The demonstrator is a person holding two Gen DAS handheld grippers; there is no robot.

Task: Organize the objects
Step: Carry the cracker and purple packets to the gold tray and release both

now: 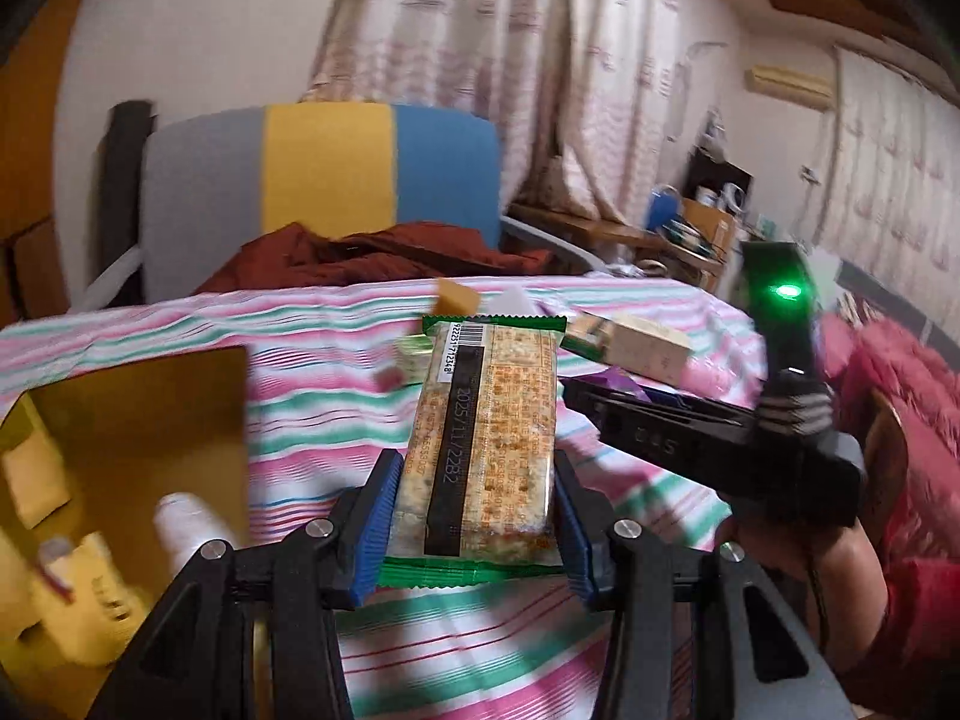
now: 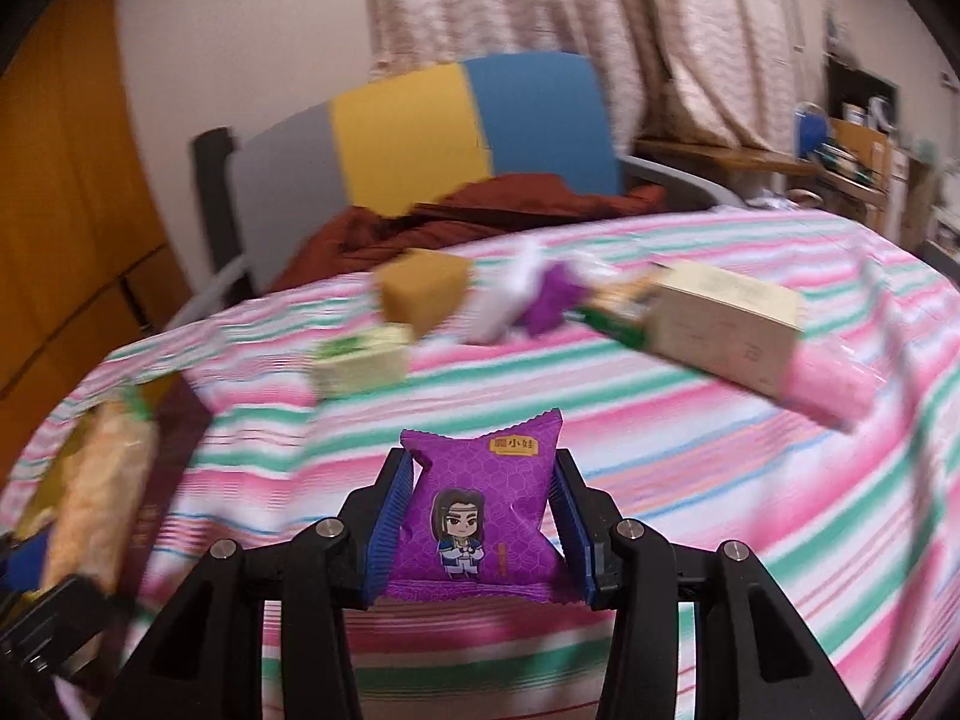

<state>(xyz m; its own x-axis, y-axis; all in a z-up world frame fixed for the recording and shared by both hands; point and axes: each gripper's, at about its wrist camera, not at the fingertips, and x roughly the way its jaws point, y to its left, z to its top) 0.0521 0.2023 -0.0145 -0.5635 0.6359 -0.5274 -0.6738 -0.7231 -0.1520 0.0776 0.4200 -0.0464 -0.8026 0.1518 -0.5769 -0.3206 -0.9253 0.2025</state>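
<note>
Striped surface [image 2: 690, 450]: several packets remain at 12 o'clock. Left tool [image 1: 474, 516] grips cracker packet [image 1: 486, 438]; right tool [image 2: 480, 531] grips purple snack packet [image 2: 474, 516]. Yellow box [image 1: 132, 420], 9 o'clock, partly filled.

The left gripper [image 1: 477, 516] clamps a long green-edged clear cracker packet [image 1: 487, 444] between its blue pads, above the pink, green and white striped tabletop [image 1: 312, 414]. An open yellow cardboard box [image 1: 138, 414] sits at left. The right gripper [image 1: 606, 402], black-bodied, holds a purple item at right; a cream carton [image 1: 648, 348] lies beyond.
</note>
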